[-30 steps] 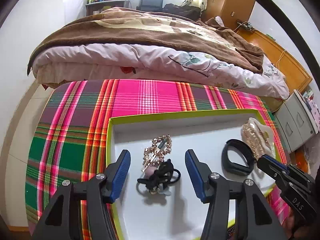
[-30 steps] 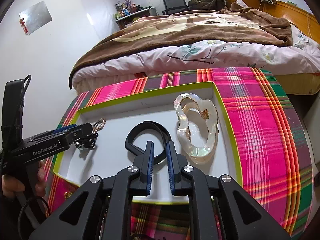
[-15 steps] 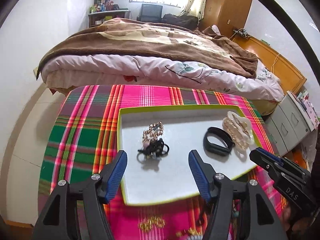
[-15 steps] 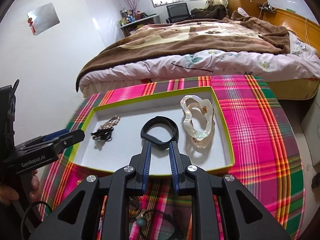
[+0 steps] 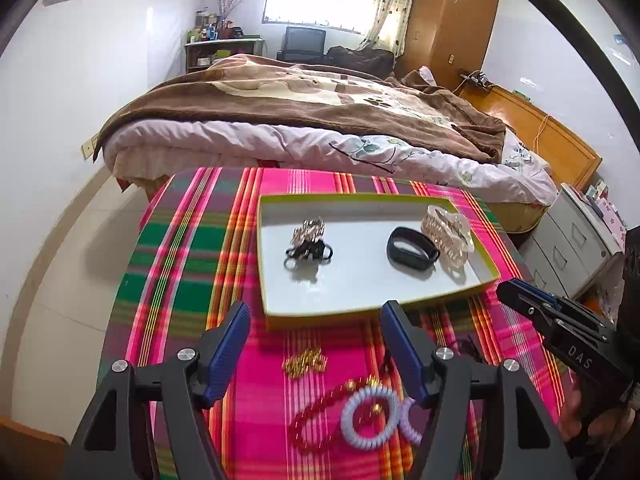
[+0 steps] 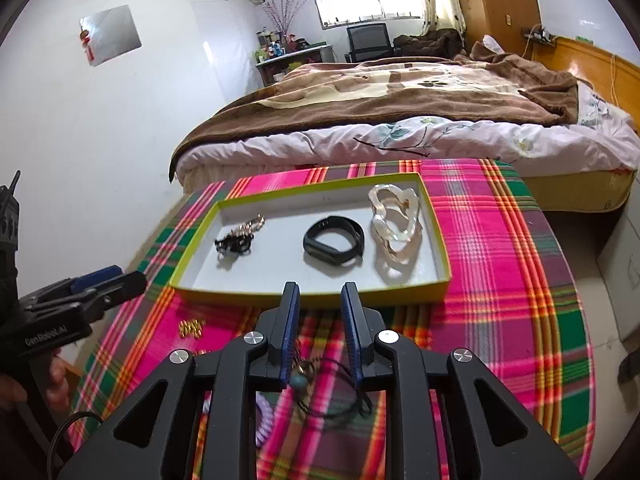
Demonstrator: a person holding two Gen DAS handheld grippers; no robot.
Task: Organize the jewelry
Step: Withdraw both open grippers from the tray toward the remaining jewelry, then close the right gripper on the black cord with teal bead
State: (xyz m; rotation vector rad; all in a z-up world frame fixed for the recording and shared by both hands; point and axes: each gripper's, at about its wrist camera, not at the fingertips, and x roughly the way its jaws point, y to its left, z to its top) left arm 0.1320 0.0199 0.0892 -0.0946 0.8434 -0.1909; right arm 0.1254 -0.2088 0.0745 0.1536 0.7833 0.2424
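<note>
On the plaid cloth (image 5: pixel 192 248), toward its left side, only bare fabric lies beside the shallow green-rimmed tray (image 5: pixel 276 320), and the left gripper (image 5: pixel 314 346) hangs short of the tray's near wall with its jaws wide and opening, nothing between them. Just inside the tray's left part sit a gold chain piece and black hair ties in one tangle (image 5: pixel 307 245); further right lie a black band (image 5: pixel 412 249) and, touching its far side, a clear chunky chain bracelet (image 5: pixel 446 236). Loose pieces not yet sorted lie on the cloth near the person: a small gold cluster (image 5: pixel 305 365), a red bead strand (image 5: pixel 320 416) and a pale coil hair tie (image 5: pixel 370 416), which overlaps the strand. To the right, the right gripper (image 6: pixel 319 334) points at the tray's near wall, its jaws a little apart and opening, empty; under it a dark cord with a bead pendant (image 6: pixel 316 376) lies on the cloth, and a lilac coil (image 6: pixel 262 416) shows partly behind its frame. The main risk I see is in the overlap: closing on the coil hair tie would likely catch the red strand too and drag it, perhaps scattering the gold cluster close by. The thin cord could slip from smooth pads or snag on a finger as it lifts. A low approach could also bump the light tray's near wall and shift what is already placed.
</note>
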